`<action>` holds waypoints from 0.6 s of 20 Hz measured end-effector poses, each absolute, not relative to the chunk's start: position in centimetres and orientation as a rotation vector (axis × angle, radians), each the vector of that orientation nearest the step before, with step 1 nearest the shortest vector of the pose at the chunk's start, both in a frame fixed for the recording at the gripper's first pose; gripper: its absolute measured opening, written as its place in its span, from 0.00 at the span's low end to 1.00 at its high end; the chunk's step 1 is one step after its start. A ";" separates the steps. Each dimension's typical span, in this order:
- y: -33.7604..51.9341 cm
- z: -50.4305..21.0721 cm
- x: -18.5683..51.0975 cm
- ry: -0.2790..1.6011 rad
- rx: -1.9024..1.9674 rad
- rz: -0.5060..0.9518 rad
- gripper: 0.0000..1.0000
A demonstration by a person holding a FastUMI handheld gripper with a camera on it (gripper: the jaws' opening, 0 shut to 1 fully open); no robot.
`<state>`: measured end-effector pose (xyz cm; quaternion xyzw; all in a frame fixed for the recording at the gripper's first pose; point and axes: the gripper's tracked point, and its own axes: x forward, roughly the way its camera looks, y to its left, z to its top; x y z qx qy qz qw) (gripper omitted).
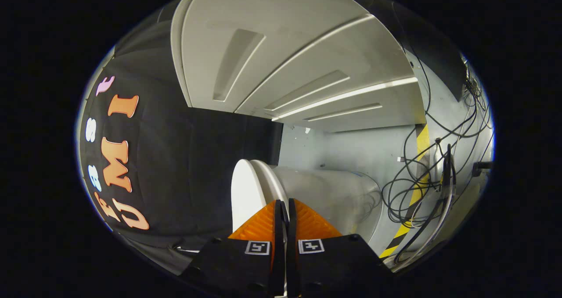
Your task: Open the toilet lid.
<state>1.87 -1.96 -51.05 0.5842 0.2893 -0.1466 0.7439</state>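
The view is rolled on its side. The white toilet lid (246,192) shows as a round disc edge-on, just ahead of my fingers and a little to their left. A second white rim lies tight against it on the side of the pale toilet body (329,197). My gripper (284,206) has its two fingers pressed together with only a thin dark slit between them. The tips sit at the edge where lid and rim meet. I cannot see anything held between the fingers.
A tangle of black cables (412,192) lies beside the toilet body, near a yellow-and-black striped tape (421,144). A large white panelled surface (285,48) stands beyond, and black cloth (197,157) hangs behind the lid.
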 end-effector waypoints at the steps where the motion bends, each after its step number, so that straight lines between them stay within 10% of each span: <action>1: -1.9 -50.5 1.9 0.623 1.260 -0.317 0.10; 12: -0.2 -44.3 2.0 0.539 1.203 -0.294 0.10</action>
